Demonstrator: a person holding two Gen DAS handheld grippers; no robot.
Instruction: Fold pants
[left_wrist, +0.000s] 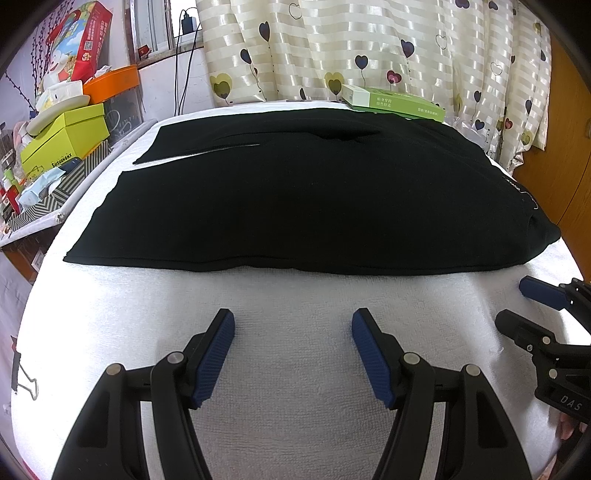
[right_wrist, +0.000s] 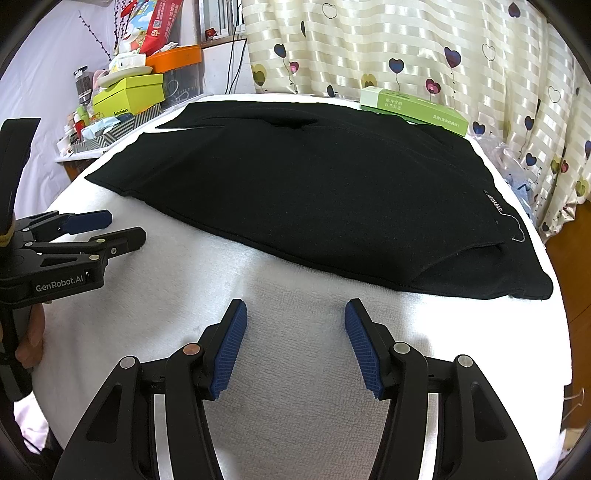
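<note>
Black pants (left_wrist: 314, 199) lie flat and spread across a white towel (left_wrist: 295, 295), waistband with a small white label to the right, leg hems to the left; the two legs show a slit between them at the far left. In the right wrist view the same pants (right_wrist: 325, 192) fill the middle. My left gripper (left_wrist: 293, 321) hovers open over bare towel just short of the pants' near edge. My right gripper (right_wrist: 295, 312) is open too, near the same edge, closer to the waistband. Each gripper shows at the side of the other's view: the right gripper (left_wrist: 517, 306), the left gripper (right_wrist: 125, 227).
A green box (left_wrist: 391, 101) rests at the table's far edge, touching the pants. Stacked boxes and clutter (left_wrist: 66, 136) crowd a shelf at the left. A heart-patterned curtain (left_wrist: 369, 44) hangs behind. A binder clip (left_wrist: 24, 380) pins the towel at the left edge. A hand (right_wrist: 29, 339) holds the left gripper.
</note>
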